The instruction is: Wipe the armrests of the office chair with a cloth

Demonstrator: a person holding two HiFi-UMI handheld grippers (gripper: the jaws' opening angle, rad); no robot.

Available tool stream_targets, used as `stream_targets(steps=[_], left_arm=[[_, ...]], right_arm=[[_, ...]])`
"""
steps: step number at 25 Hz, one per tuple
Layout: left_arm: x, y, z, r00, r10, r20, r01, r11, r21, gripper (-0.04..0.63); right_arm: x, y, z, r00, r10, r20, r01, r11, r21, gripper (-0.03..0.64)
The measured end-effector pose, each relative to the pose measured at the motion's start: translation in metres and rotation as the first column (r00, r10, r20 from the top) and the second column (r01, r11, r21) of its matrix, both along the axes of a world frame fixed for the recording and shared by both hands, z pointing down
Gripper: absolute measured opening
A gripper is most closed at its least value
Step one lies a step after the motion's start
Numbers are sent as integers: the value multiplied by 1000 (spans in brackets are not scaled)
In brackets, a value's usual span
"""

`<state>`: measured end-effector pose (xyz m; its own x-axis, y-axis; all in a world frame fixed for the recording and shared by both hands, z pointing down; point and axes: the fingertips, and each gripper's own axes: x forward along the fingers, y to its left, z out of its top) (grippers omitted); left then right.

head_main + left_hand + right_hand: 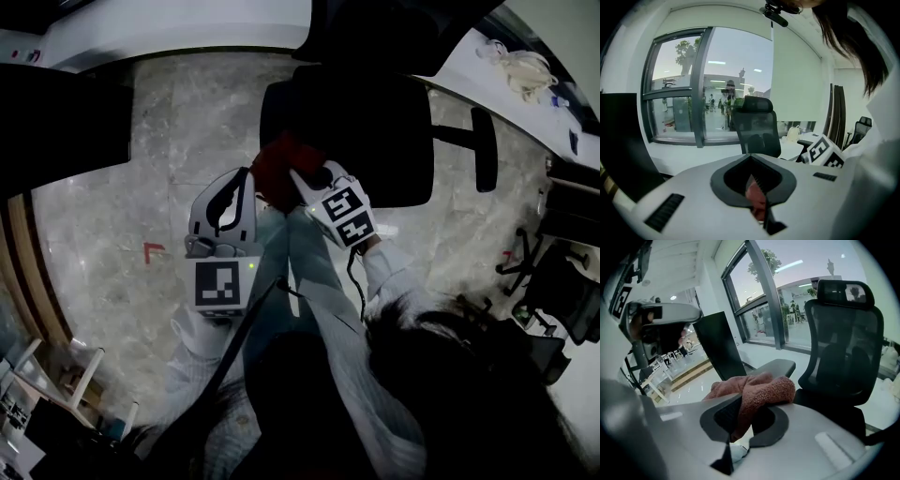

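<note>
A black office chair (375,131) stands in front of me, its right armrest (485,148) sticking out to the side. A red cloth (276,169) is bunched at the chair's left front edge. My right gripper (306,180) is shut on the cloth (757,392), which sits just before the left armrest (774,367) in the right gripper view. My left gripper (247,184) meets the cloth from the left, and a red fold (757,200) shows pinched between its closed jaws. The mesh back (843,348) rises to the right.
The floor (178,159) is pale marble with a red mark (153,249). A white desk (525,89) runs along the right with a bag on it. A second chair base (530,258) stands at right. A dark panel (717,350) and large windows (679,93) lie beyond.
</note>
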<state>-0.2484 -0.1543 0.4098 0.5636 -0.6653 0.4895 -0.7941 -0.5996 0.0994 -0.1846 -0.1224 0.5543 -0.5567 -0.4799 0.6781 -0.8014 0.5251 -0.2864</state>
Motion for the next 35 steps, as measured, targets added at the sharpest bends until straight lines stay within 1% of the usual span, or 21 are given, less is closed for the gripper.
stream_targets(steps=[2,4,7,9,11,16,19,22,24,27,32,35], left_arm=[[6,0,-1,1000,12,4,-12,1000,4,3],[9,-4,0,1000,15,13,-16,1000,14,3],[12,-14,2,1000,1,13,-2,999,42,3],[14,-18,3,1000,-9,2,9,999,51,3],[12,-22,6,1000,-15,5,15,999,45,3],[5,-28,13,1000,-25,15,24,999,38,3],[1,-29,17,999,-34,16,34,999,30,4],[-3,-30,18,999,-42,14,42,999,29,4],[-3,-32,18,999,-43,10,43,999,29,3],[0,-35,17,999,-37,4,37,999,31,3],[7,-40,11,1000,-18,-1,18,999,40,4],[16,-39,4,1000,-4,-5,4,999,45,3]], right_arm=[[0,21,-3,1000,-3,6,3,1000,-4,25],[0,31,-5,1000,-6,7,6,1000,-3,25],[5,23,-2,1000,-17,5,17,1000,-2,25],[8,6,1,1000,-19,8,19,1000,-2,26],[10,-19,4,1000,-6,2,6,1000,7,28],[24,-103,21,996,86,-18,-86,996,21,28],[33,-143,29,990,116,-77,-114,993,28,26],[34,-161,32,985,127,-117,-125,992,28,26],[32,-158,31,985,129,-119,-125,991,36,25],[26,-135,24,990,109,-92,-105,994,41,25],[6,-65,7,999,52,8,-52,998,19,25],[0,-16,1,999,30,33,-30,1000,-1,25]])
